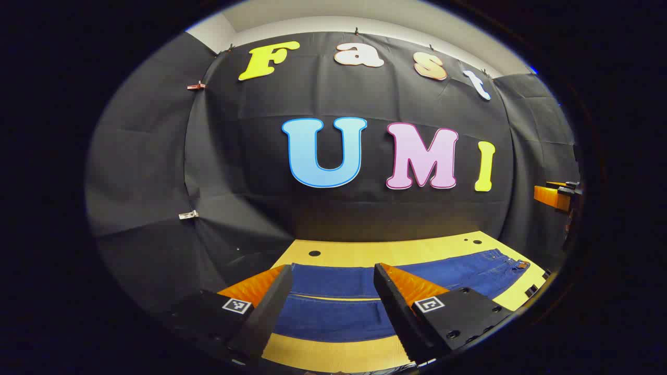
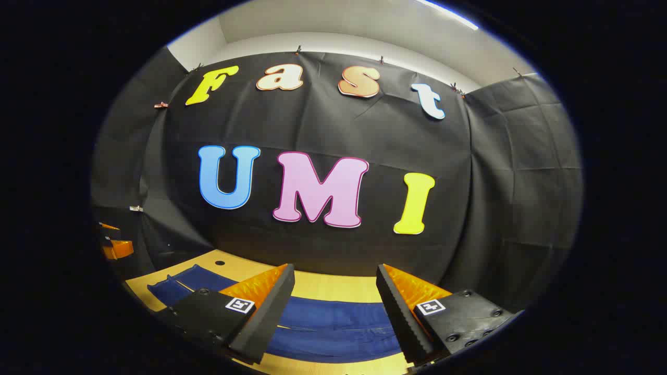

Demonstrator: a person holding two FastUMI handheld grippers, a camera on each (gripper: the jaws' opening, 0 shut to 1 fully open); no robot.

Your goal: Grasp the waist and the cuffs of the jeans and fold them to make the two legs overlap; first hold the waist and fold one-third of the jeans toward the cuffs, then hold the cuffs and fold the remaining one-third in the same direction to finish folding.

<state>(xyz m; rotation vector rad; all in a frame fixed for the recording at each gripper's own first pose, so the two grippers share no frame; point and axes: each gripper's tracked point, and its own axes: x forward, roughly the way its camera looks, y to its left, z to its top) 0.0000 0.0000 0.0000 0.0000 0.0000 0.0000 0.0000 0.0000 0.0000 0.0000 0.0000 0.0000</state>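
Note:
Blue jeans (image 1: 458, 273) lie flat lengthwise on the yellow wooden table (image 1: 396, 252), with the waist (image 1: 513, 264) at the right in the left gripper view. My left gripper (image 1: 332, 268) hovers open over the leg part, nothing between its fingers. In the right gripper view the jeans (image 2: 333, 317) run across the table (image 2: 323, 286), and the cuffs (image 2: 167, 289) are at the far left. My right gripper (image 2: 334, 268) stands open above the jeans and holds nothing. Each view catches the other gripper at its edge: the right gripper (image 1: 557, 197) and the left gripper (image 2: 115, 245).
The black booth cloth closes the back and both sides just behind the table. Small round holes (image 1: 314, 253) (image 2: 219, 263) sit in the tabletop near the far edge. A bare strip of table (image 1: 338, 354) lies in front of the jeans.

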